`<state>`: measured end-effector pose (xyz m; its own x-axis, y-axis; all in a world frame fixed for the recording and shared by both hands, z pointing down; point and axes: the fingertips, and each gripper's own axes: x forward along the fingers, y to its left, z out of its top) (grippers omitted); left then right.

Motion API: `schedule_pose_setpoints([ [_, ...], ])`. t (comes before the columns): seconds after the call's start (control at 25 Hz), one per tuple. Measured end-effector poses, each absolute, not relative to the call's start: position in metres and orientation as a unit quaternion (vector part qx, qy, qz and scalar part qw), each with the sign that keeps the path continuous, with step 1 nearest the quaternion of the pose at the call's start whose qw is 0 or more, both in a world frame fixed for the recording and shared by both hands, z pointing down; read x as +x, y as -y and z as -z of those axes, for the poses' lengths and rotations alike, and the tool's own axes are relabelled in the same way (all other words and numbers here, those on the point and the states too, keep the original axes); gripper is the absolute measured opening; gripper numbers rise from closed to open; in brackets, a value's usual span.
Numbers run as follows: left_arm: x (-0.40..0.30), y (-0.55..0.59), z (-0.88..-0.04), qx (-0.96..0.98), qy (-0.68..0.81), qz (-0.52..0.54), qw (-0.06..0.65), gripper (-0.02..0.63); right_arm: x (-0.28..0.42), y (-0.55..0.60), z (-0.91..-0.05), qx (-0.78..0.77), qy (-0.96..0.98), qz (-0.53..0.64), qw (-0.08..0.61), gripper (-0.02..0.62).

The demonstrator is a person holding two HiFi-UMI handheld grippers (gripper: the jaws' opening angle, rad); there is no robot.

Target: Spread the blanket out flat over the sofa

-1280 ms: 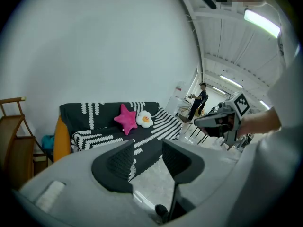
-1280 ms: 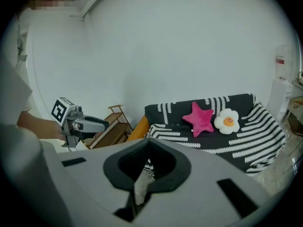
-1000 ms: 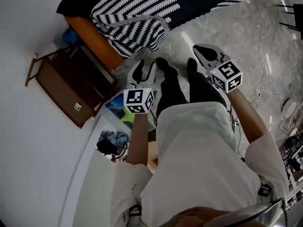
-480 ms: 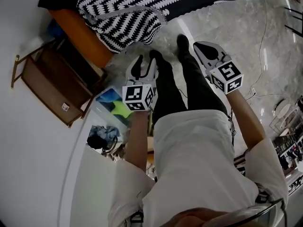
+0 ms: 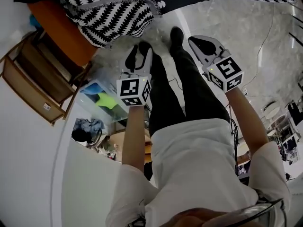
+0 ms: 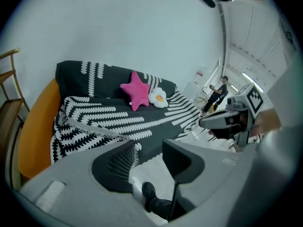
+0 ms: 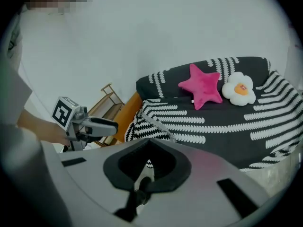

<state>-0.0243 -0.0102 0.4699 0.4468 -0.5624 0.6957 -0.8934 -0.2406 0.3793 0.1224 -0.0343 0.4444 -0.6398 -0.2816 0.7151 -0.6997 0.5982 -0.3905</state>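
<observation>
The black-and-white blanket (image 6: 118, 115) covers most of the sofa (image 6: 38, 126) but lies bunched and folded back near the orange arm, yet to be pulled flat, while the left gripper (image 6: 147, 157), jaws apart, and the right gripper (image 7: 147, 162), jaws together, hang empty, well short of it.

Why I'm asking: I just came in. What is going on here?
A person stands before the sofa with a gripper in each hand, neither holding anything. The left gripper has its jaws apart, the right gripper has them together. The blanket covers the sofa, bunched near its orange arm; neither gripper touches it.
</observation>
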Motion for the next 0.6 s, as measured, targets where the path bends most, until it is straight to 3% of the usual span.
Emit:
schedule_pose_setpoints([
  [0.6,0.024,0.050,-0.632,0.744,0.476,-0.267,0.385,0.195,0.128,0.065,-0.568,0.240,0.849,-0.355,0.309,0.002],
])
